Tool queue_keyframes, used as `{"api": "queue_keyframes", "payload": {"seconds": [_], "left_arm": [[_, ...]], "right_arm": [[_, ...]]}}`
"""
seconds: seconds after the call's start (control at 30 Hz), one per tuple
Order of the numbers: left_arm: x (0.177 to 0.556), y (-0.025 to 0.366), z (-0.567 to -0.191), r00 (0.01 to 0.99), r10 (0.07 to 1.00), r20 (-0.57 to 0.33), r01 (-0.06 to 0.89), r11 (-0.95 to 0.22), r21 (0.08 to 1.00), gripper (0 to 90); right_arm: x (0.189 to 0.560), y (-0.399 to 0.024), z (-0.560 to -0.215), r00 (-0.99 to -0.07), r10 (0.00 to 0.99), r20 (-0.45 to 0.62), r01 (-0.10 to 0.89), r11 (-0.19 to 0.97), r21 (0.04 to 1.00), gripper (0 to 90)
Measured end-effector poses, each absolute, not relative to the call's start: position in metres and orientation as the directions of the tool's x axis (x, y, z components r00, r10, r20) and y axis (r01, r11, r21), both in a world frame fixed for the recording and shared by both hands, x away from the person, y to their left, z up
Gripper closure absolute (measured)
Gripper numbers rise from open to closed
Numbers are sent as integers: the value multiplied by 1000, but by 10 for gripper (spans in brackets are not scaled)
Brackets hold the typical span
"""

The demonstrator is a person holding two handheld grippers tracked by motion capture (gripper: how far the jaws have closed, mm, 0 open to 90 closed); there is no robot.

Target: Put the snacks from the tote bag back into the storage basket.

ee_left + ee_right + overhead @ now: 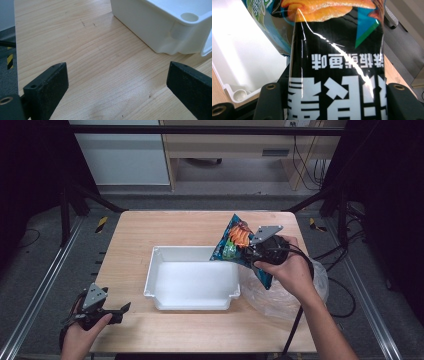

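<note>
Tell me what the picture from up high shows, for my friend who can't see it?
The right gripper holds a blue snack bag in the air over the right edge of a white tub on a wooden table. The left gripper rests open near the table's front left corner, and a clear plastic bag lies beside the tub.

We're looking at a glossy, crinkly foil-plastic snack bag (337,57) throwing glare, a smooth white plastic tub (192,279) with slight sheen, a matt pale wood-grain table (100,62), and matt black jaws.
</note>
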State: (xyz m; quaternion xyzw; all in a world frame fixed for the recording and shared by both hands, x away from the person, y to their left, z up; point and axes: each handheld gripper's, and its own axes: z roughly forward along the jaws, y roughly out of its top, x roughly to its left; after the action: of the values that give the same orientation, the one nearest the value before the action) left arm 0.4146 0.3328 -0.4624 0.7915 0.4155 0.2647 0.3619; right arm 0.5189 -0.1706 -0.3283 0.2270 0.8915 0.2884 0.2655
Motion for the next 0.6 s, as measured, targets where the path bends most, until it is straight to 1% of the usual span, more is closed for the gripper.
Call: {"api": "queue_keyframes", "payload": {"seconds": [0.37, 0.6], "left_arm": [[414, 334, -464, 504, 858, 103, 470, -373, 800, 34], [415, 336, -465, 494, 863, 103, 474, -367, 801, 34]], "right_arm": [[525, -154, -328, -772, 536, -342, 228, 736, 637, 422], [534, -136, -329, -791, 505, -346, 194, 743, 641, 422]]}}
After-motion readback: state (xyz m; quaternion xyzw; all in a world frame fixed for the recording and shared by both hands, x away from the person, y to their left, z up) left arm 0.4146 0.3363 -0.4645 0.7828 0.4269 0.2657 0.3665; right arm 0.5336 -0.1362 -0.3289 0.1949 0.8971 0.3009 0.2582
